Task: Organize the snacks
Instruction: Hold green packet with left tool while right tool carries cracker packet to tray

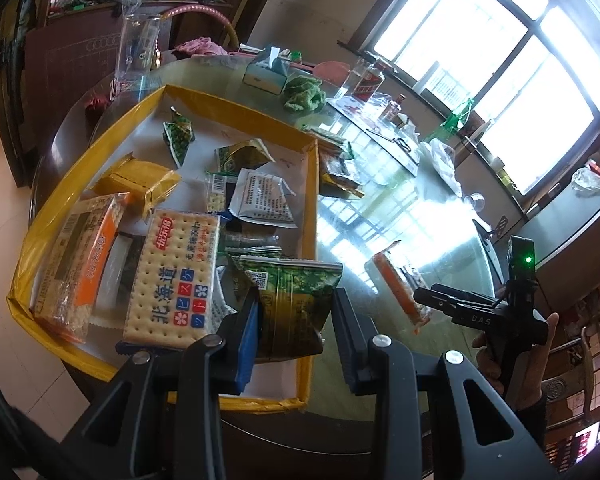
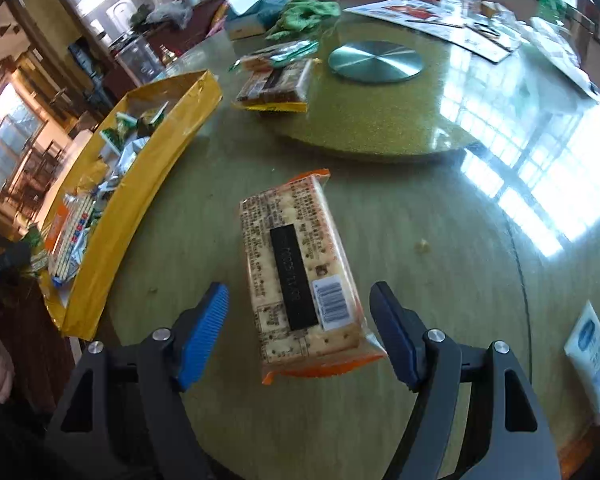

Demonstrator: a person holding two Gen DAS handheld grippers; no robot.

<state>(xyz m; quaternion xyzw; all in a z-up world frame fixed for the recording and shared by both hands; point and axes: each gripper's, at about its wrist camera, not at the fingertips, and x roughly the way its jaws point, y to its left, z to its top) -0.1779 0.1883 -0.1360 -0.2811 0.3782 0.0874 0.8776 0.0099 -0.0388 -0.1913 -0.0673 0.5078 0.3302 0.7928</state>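
Observation:
A yellow-walled tray holds several snack packs, among them a Hokkaido cracker pack and an orange-edged cracker pack. My left gripper is shut on a green snack packet, which hangs over the tray's near corner. On the glass table right of the tray lies another orange cracker pack, label side up. My right gripper stands open just above it, one finger on each side, and the pads do not touch it. The left wrist view also shows that gripper beside the pack.
A glass turntable with a metal disc carries more snack packs, a green cloth and a tissue box. A white tube lies at the right. A crumb sits near the pack.

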